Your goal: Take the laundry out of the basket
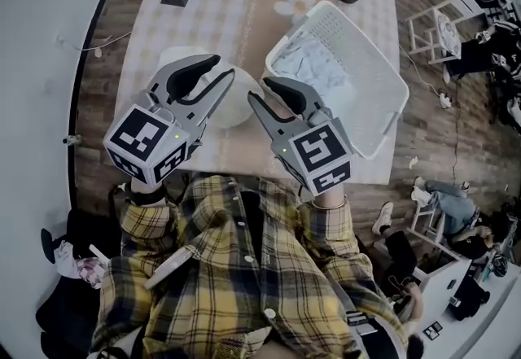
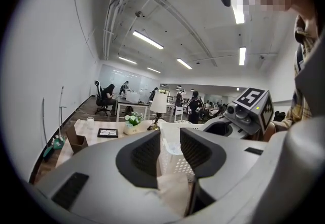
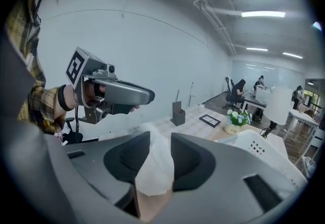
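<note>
left tongs (image 1: pixel 221 69): hanging spread, empty
right tongs (image 1: pixel 258 90): hanging spread, empty
laundry (image 1: pixel 305 60): i am judging it soft, light; aiming for a fold

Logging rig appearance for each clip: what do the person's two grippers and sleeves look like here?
The left gripper and the right gripper are both grey plastic, with curved jaws lined with black pads. Each carries a cube faced with black-and-white square markers and a small green light. The sleeves are yellow plaid crossed with dark and white lines.
</note>
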